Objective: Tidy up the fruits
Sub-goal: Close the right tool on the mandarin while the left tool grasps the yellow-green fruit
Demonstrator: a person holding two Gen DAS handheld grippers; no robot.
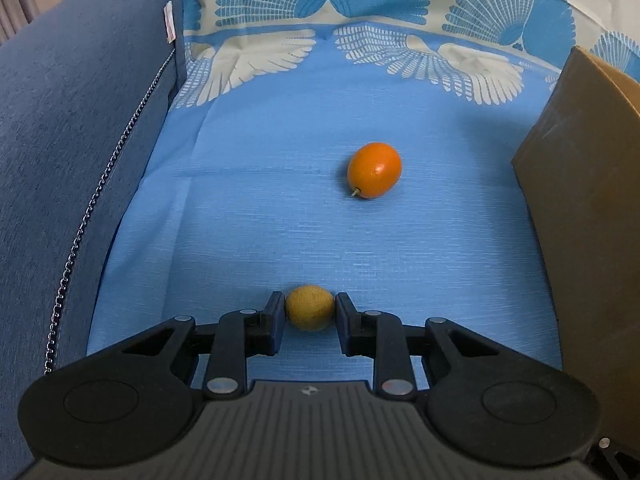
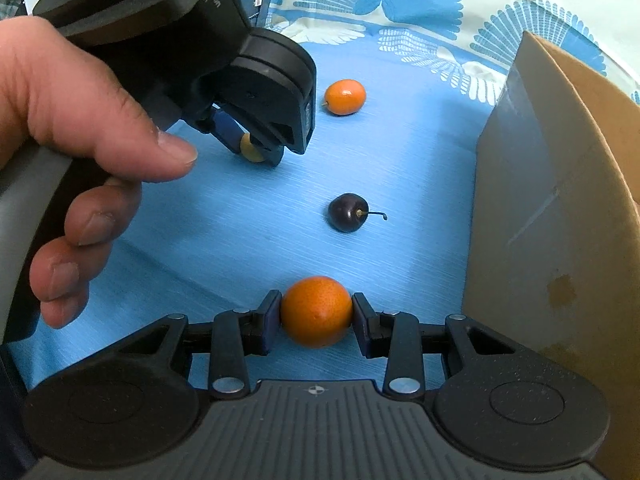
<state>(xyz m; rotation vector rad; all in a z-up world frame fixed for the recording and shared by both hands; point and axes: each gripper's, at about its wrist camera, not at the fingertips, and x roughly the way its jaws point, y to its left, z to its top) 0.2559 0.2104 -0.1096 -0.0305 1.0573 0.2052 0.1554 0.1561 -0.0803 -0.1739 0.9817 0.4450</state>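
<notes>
My left gripper (image 1: pixel 309 312) is shut on a small round tan-yellow fruit (image 1: pixel 309 307), held just above the blue cloth; the same fruit (image 2: pixel 251 149) shows between its fingers in the right wrist view. An orange kumquat (image 1: pixel 374 175) lies on the cloth ahead of it, also visible as the far kumquat (image 2: pixel 345 97). My right gripper (image 2: pixel 316 314) is shut on a second orange kumquat (image 2: pixel 316 311). A dark cherry (image 2: pixel 347 213) with a stem lies on the cloth between the two kumquats.
A cardboard box (image 2: pixel 560 208) stands at the right; its wall (image 1: pixel 580 200) borders the cloth. A blue sofa arm (image 1: pixel 72 152) with a chain rises on the left. A person's hand (image 2: pixel 80 140) grips the left tool.
</notes>
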